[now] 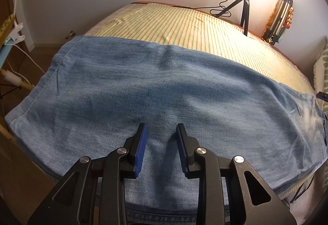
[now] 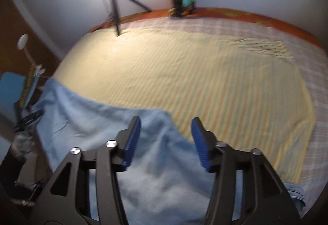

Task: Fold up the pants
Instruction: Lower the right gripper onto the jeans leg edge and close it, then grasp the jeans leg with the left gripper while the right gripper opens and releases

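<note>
Denim pants (image 1: 164,85) lying lengthwise left-right, left claw (image 1: 161,128), right claw (image 2: 166,122) both open, empty.

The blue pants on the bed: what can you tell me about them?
The pants are light blue, faded denim, spread flat across the near part of a bed over a yellow striped sheet. Stitched hems show at the left end; soft wrinkles run through the cloth. They look already doubled lengthwise, though that is unsure. The left tongs and right tongs stand open above the cloth, gripping nothing.
</note>
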`<state>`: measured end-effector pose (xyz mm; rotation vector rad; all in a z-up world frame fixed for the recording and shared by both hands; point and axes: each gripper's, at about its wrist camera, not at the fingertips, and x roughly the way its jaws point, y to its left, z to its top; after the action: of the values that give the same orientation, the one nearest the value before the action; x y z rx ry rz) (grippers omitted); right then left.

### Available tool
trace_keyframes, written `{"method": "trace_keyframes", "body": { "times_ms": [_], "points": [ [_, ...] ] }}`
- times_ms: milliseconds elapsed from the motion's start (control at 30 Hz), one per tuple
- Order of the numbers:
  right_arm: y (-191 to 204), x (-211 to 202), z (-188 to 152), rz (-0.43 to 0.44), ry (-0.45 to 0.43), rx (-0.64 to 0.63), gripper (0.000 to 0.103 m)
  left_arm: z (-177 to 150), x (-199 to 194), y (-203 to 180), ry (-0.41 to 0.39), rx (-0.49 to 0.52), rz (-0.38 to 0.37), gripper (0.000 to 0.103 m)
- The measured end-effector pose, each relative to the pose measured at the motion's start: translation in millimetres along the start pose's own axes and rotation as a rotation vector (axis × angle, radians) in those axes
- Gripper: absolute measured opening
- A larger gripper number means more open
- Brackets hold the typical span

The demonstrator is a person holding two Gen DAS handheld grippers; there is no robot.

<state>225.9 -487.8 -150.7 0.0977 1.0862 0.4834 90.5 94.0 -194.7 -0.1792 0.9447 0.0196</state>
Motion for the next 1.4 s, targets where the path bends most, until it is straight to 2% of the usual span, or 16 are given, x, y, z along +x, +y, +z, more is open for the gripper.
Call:
{"method": "trace_keyframes", "body": {
  "times_ms": [100, 233, 267, 300, 333, 433, 533, 600, 700, 800, 867, 933, 1000, 1167, 1300, 1400],
  "points": [
    [7.3, 22.1, -0.4, -0.092, 0.059, -0.056, 0.057, -0.2, -0.1, 0.4, -0.009, -0.003, -0.012, 0.034],
    [7.1, 43.2, -0.2, -0.105, 0.08, -0.042, 0.056, -0.9, -0.1, -3.4, -0.009, 0.023, -0.001, 0.035],
    [9.4, 45.6, -2.3, -0.085, 0.075, -0.037, 0.05, -1.0, -0.1, -3.0, -0.01, 0.024, -0.003, 0.035],
    [13.0, 47.3, -4.7, -0.076, 0.073, -0.04, 0.022, -0.9, 0.0, -2.3, -0.011, 0.023, -0.007, 0.035],
    [21.1, 49.5, -7.9, -0.103, 0.08, -0.06, 0.014, -0.7, -0.1, -2.1, -0.012, 0.02, -0.011, 0.035],
    [44.0, 38.9, -14.5, -0.197, 0.049, -0.144, 0.011, -1.6, -0.5, -3.2, -0.018, 0.026, -0.007, 0.035],
    [41.5, 17.1, -9.9, -0.23, -0.016, -0.144, 0.008, -3.5, -1.3, -6.3, -0.018, 0.054, 0.011, 0.036],
    [33.6, 21.3, -4.3, -0.236, -0.018, -0.119, 0.007, -3.9, -2.1, -5.8, -0.015, 0.075, 0.034, 0.038],
    [37.6, 49.0, -7.3, -0.289, 0.057, -0.157, 0.01, -4.0, -4.8, 4.2, -0.009, 0.063, 0.031, 0.038],
    [36.6, 57.3, -7.0, -0.303, 0.072, -0.124, 0.02, -5.0, -11.4, 22.9, -0.001, 0.033, 0.078, 0.038],
    [39.3, 48.8, -6.0, -0.294, 0.049, -0.11, 0.029, -5.5, -20.1, 42.0, -0.01, -0.03, 0.104, 0.038],
    [50.5, 37.1, -6.9, -0.311, 0.016, -0.129, 0.042, -7.5, -34.1, 71.8, -0.029, -0.145, 0.09, 0.038],
    [63.2, 27.1, -8.9, -0.321, -0.015, -0.14, 0.048, -11.1, -47.3, 98.4, -0.041, -0.237, 0.085, 0.038],
    [103.5, 4.6, -20.6, -0.279, -0.083, -0.129, 0.049, -22.0, -69.4, 144.0, -0.044, -0.35, 0.096, 0.045],
    [148.8, -1.9, -34.4, -0.227, -0.111, -0.175, 0.049, -31.2, -76.4, 186.6, -0.044, -0.533, 0.002, 0.051],
    [182.0, 0.2, -45.2, -0.142, -0.11, -0.191, 0.049, -38.2, -74.3, 208.9, -0.047, -0.643, -0.045, 0.051]
  ]
}}
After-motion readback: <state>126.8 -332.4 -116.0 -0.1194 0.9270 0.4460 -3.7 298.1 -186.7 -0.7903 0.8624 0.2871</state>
